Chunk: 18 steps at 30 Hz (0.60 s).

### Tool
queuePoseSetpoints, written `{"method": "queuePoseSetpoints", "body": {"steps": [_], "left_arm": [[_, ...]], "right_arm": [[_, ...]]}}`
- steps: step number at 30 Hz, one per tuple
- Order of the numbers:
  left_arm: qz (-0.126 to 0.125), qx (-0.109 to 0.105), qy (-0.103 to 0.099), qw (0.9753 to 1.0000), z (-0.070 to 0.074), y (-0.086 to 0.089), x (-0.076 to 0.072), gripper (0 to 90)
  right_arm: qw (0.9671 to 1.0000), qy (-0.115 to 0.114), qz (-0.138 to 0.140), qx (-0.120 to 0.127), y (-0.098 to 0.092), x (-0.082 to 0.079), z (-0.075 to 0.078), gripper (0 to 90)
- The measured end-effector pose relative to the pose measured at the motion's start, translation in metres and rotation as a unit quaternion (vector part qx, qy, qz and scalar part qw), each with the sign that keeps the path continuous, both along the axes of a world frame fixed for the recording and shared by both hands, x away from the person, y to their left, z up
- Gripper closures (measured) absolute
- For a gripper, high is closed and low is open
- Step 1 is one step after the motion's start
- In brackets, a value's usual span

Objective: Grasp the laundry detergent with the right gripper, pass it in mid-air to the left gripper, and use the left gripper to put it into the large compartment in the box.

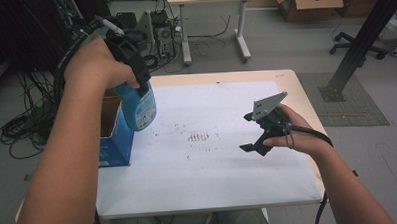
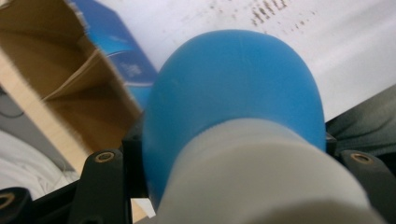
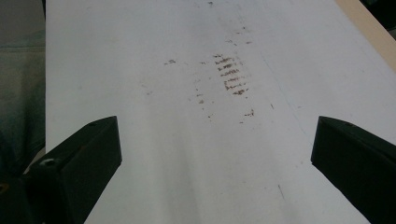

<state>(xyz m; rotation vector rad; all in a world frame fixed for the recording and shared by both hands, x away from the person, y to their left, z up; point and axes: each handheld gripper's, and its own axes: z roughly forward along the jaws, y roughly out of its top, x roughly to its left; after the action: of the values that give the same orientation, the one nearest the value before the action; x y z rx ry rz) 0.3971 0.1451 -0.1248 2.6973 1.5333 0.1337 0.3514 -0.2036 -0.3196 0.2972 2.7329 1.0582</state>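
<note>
**High view: blue bottle lifted over the box, right tool spread above the worktop**

High view shows the left tool (image 1: 135, 69) raised at about 10 o'clock of the scene, held by the person's left hand (image 1: 92, 63). It pinches a blue bottle (image 1: 139, 108) by its upper part, and the bottle hangs down with a small tilt. The bottle's lower end is in the air, just above the right edge of an open blue cardboard box (image 1: 116, 140), which stands at the 9 o'clock edge of the worktop (image 1: 295, 83).

Left gripper view looks down along the bottle (image 2: 233, 93): a pale neck is close to the camera and the blue body is beyond it, with a black jaw pressed on each side. The open box (image 2: 70, 84) lies at 10 o'clock in this view, and the white sheet (image 2: 355, 56) is at 2 o'clock.

The right tool (image 1: 247, 133) hovers at 3 o'clock of the worktop in the person's right hand (image 1: 297, 133). In the right gripper view its jaws stand wide apart with nothing between them. Under them is the white sheet (image 3: 140, 46) with small brown marks (image 3: 231, 74). In the high view these marks (image 1: 198, 137) are near the sheet's middle, between the box and the right tool.
</note>
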Motion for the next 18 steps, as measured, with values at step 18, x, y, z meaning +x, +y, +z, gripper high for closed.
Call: {"method": "queuePoseSetpoints", "body": {"steps": [18], "left_arm": [[0.137,-0.011,-0.015,0.9904,0.035,0.072,0.005,39.2]], "right_arm": [[0.9999,0.004,0.007,-0.013,0.003,0.005,0.000,1.9]]}}
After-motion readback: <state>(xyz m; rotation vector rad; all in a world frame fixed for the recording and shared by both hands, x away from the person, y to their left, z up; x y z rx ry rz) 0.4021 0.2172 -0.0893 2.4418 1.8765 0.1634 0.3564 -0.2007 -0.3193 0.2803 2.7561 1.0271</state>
